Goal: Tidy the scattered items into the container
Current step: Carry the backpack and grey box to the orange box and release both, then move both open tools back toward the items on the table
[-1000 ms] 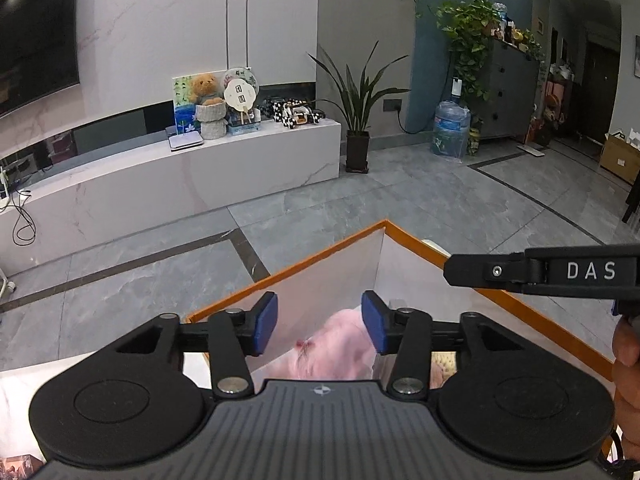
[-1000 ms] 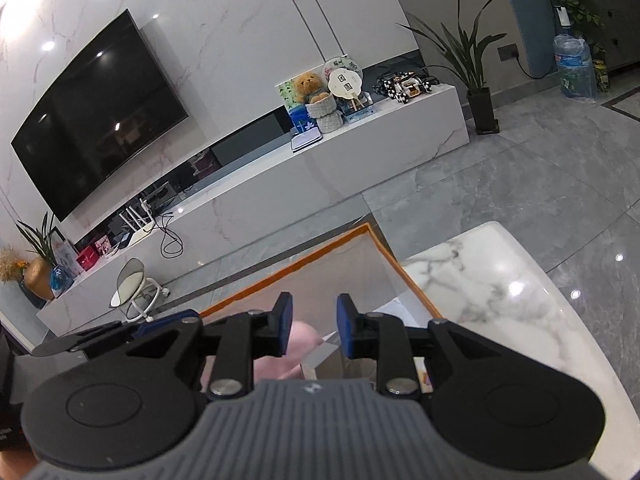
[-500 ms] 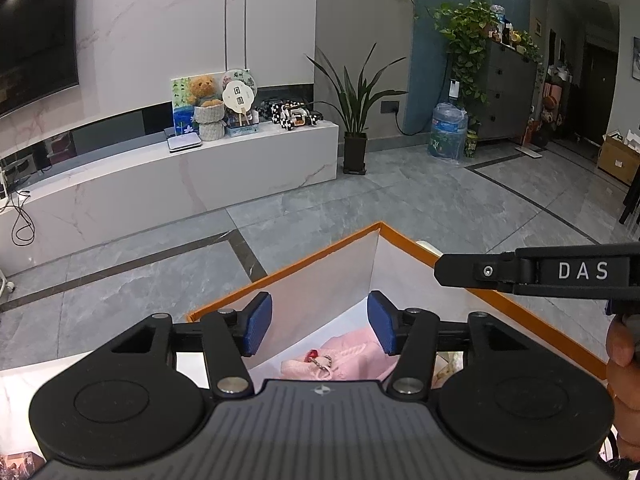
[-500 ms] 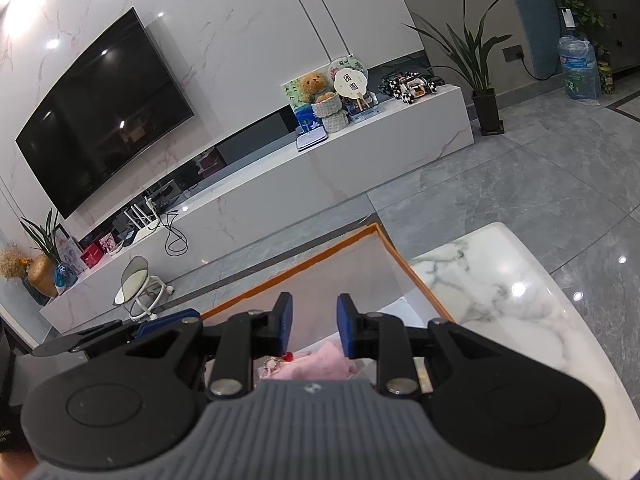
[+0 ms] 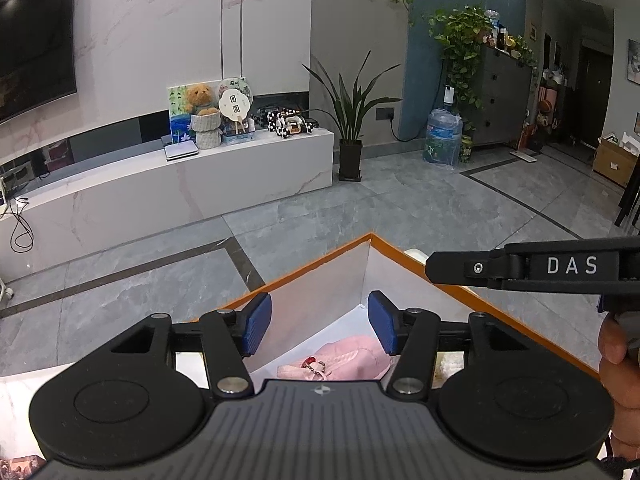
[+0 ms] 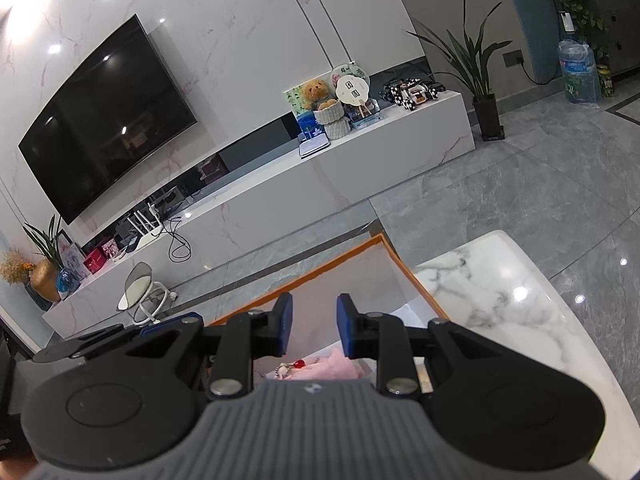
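Left wrist: left gripper [image 5: 319, 328] open, empty, pink plush [image 5: 344, 362] now fallen into container [image 5: 416, 262].

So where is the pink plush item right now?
The pink plush item lies inside the orange-rimmed box, seen low in both wrist views, just beyond each gripper's fingers.

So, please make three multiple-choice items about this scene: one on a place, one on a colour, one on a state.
1. Where does the pink plush item with a bead chain lie?
A. inside the orange-rimmed white box
B. on the floor
C. on the marble tabletop

2. What colour are the gripper pads?
A. red
B. blue
C. green

3. How is the left gripper?
A. shut on the plush
B. open, empty
C. out of view

Answers: 1 A, it rests on the box's bottom; 2 B, both pads show blue; 3 B, its pads stand apart, nothing pressed between.
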The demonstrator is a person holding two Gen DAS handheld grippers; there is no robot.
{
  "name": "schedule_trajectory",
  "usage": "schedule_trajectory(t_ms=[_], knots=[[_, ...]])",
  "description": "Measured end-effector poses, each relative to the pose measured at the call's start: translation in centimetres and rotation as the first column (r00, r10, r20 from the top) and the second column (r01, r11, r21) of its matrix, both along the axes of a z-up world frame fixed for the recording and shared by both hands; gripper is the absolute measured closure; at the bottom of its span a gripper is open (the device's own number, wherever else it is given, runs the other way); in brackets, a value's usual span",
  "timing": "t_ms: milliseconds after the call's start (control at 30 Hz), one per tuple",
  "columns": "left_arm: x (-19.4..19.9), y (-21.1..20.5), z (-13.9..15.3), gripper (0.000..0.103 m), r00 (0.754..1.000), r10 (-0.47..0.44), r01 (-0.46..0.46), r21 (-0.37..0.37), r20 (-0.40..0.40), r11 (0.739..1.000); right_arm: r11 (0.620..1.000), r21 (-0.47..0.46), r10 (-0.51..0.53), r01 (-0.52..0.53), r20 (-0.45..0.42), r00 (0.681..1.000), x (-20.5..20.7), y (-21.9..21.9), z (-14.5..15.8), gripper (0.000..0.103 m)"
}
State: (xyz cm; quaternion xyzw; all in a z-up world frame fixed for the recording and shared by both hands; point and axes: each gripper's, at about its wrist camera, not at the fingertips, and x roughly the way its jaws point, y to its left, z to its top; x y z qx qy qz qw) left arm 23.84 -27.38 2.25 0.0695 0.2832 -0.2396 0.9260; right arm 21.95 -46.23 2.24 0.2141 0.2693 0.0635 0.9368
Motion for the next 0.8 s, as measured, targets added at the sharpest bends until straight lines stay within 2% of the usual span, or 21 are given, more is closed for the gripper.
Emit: schedule_trajectory(t_ms=[467,800], knots=[[-2.3,2.6,3.9,0.04,0.997,0.024,-0.023,-0.015,0.067,1.0,1.0,-0.013,0.011,-0.011,0.061,0.998,-2.0,1.5,3.2,0.075],[-6.0,5.2,9.3,0.035,0.983,0.032,-0.022,-0.055,0.182,0.998,0.999,-0.042,0.033,-0.025,0.19,0.981,-5.4,2.9,8.2,0.075]])
